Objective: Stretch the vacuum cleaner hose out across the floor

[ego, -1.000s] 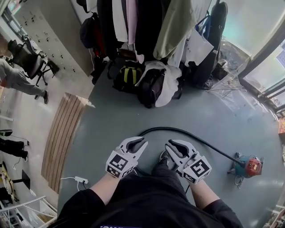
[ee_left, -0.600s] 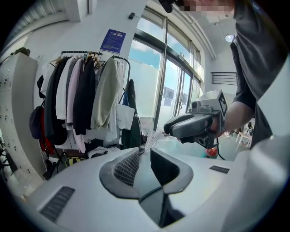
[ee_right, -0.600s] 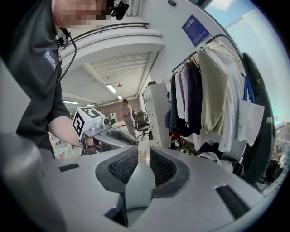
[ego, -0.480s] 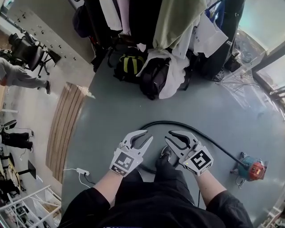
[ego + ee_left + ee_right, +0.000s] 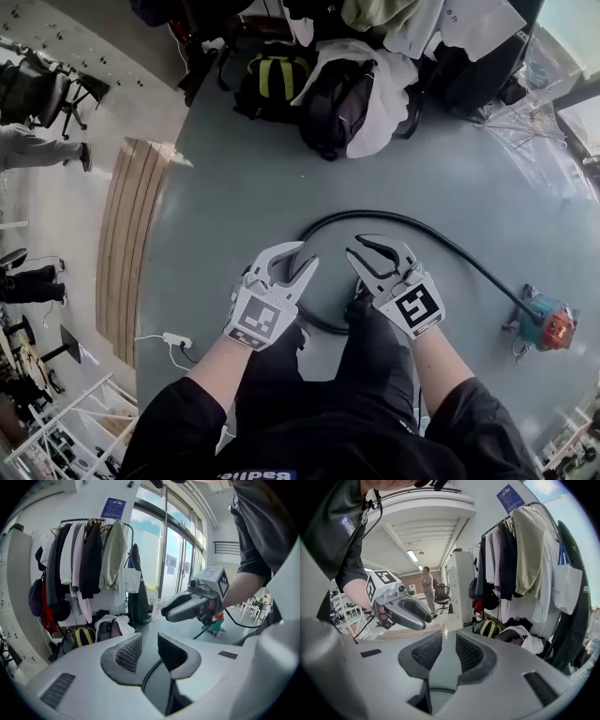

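Observation:
A black vacuum hose (image 5: 412, 225) lies on the grey floor in a loop. It runs from near my feet round to the small red and teal vacuum cleaner (image 5: 547, 327) at the right. My left gripper (image 5: 296, 260) hangs over the loop's left side, and my right gripper (image 5: 360, 250) is just inside its top bend. Both are open, and their jaws have just been opening with nothing between them. In the left gripper view the hose (image 5: 151, 673) shows through the gap of the left gripper (image 5: 150, 654), with the right gripper (image 5: 185, 608) beyond. The right gripper view shows the right gripper (image 5: 449, 654) open and the left gripper (image 5: 407, 612) beside it.
A heap of bags and coats (image 5: 337, 94) lies under a clothes rack (image 5: 89, 555) at the far side. A slatted wooden panel (image 5: 131, 244) and a white power strip (image 5: 172, 339) are at the left. A person's leg (image 5: 37, 148) and an office chair (image 5: 37, 89) are far left. Glass doors (image 5: 176, 559) line the right.
Both grippers have dropped towards the floor and now sit over the hose loop. Their jaws stand a little wider apart. The head camera has tipped further down.

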{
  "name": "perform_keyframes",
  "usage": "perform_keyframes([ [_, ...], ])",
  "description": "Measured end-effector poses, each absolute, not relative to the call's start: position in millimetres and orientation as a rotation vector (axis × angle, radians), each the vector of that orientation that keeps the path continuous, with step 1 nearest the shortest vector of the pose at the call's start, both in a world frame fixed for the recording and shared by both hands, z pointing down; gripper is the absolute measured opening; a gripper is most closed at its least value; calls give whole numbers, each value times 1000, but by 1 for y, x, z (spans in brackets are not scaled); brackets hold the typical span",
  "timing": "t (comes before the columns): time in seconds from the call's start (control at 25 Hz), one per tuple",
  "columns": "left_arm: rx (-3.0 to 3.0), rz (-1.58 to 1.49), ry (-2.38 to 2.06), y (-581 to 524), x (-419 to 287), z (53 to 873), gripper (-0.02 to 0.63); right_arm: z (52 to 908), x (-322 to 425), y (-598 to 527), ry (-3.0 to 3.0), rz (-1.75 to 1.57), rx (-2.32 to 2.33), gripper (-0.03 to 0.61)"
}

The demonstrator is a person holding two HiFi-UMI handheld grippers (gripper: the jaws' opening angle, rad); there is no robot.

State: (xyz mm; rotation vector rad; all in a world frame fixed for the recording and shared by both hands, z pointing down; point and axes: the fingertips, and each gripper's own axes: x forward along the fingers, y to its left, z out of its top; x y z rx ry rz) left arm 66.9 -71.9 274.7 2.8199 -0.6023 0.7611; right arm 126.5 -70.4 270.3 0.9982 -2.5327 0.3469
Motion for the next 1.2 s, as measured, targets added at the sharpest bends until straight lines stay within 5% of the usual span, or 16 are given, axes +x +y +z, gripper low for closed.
perform_keyframes([
  [0.76,2891,859,-537,-130,98,630,126,569,129,-155,-2586,142,906,121],
  [1.2,2631,1267,-411,-120,95,902,164,688,156,-168,-2497,85,731,137],
])
